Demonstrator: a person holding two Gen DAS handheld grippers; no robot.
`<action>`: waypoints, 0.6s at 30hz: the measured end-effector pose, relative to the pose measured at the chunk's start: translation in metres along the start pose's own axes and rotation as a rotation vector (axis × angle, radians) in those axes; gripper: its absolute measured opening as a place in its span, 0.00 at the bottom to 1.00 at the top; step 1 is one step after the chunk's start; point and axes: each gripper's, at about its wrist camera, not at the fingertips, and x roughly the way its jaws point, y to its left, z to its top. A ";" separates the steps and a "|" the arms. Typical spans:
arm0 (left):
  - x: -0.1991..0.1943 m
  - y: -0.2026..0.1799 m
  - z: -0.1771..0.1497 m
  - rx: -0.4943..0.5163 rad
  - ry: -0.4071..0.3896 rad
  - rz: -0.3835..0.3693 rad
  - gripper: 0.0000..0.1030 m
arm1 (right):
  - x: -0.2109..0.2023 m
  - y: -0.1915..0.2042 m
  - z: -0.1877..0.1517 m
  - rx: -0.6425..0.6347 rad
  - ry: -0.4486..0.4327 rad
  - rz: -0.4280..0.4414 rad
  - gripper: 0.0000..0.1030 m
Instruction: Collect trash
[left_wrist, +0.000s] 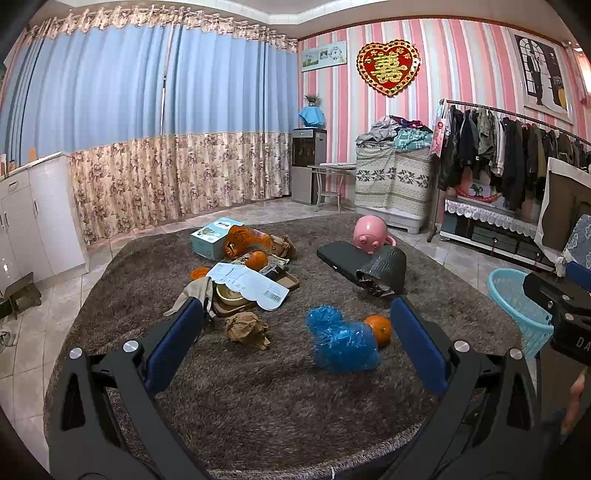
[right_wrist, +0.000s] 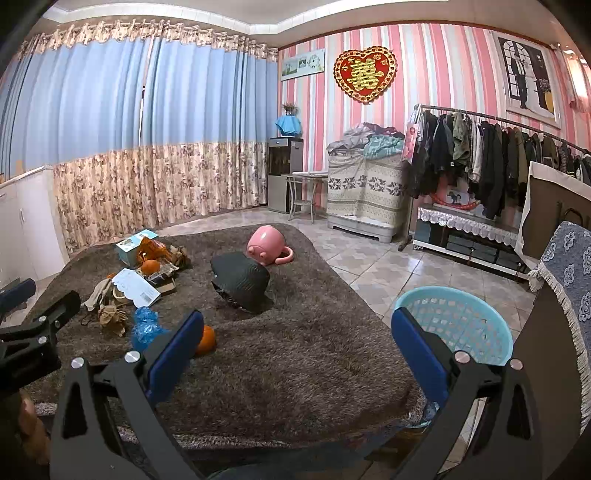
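A crumpled blue plastic wrapper (left_wrist: 341, 341) lies on the brown shaggy table cover (left_wrist: 258, 398), with an orange (left_wrist: 380, 329) touching its right side. A crumpled brown paper ball (left_wrist: 246, 329) lies to its left. My left gripper (left_wrist: 295, 325) is open and empty, with the wrapper and paper ball just ahead between its blue fingers. My right gripper (right_wrist: 297, 336) is open and empty over the table's near right part. A light blue mesh basket (right_wrist: 456, 323) stands past the table's right edge, behind my right finger. It also shows in the left wrist view (left_wrist: 517, 306).
Further back lies a heap: a teal box (left_wrist: 212, 238), orange wrapper (left_wrist: 242, 238), another orange (left_wrist: 256, 259), white card (left_wrist: 251, 286), beige cloth and wooden tray. A black pouch (left_wrist: 364, 264) and pink pig mug (left_wrist: 369, 230) lie at right. A clothes rack (right_wrist: 491, 162) stands beyond.
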 end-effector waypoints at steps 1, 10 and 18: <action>0.000 -0.001 -0.002 0.002 0.000 0.002 0.95 | 0.000 -0.001 0.000 0.001 0.000 0.000 0.96; 0.002 0.004 -0.004 -0.005 -0.001 0.009 0.95 | -0.002 0.000 -0.001 -0.001 -0.003 -0.003 0.96; 0.001 0.005 -0.002 -0.008 -0.002 0.007 0.95 | -0.003 0.003 -0.004 -0.004 -0.004 -0.004 0.96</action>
